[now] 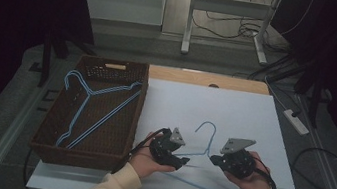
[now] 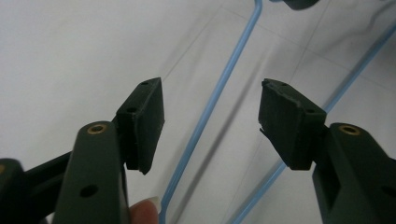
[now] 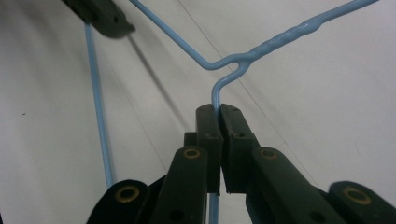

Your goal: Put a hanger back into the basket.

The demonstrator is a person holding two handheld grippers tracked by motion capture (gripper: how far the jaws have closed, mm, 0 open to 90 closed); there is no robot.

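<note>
Right gripper (image 3: pixel 219 112) pinched tight on thin light-blue wire hanger (image 1: pixel 206 130) at 6 o'clock on white table sheet (image 1: pixel 234 114), left gripper (image 2: pixel 210 121) spread astride one wire – likely to twist or slip free under an uneven pull.

The hanger (image 3: pixel 261 49) clamped in my right claw (image 3: pixel 219 112) is light blue wire. My claw jaws are black; the sheet (image 1: pixel 234 114) beneath them is plain white. Left of my left claw (image 1: pixel 181 162), the woven basket (image 1: pixel 47 147) is dark brown.
</note>
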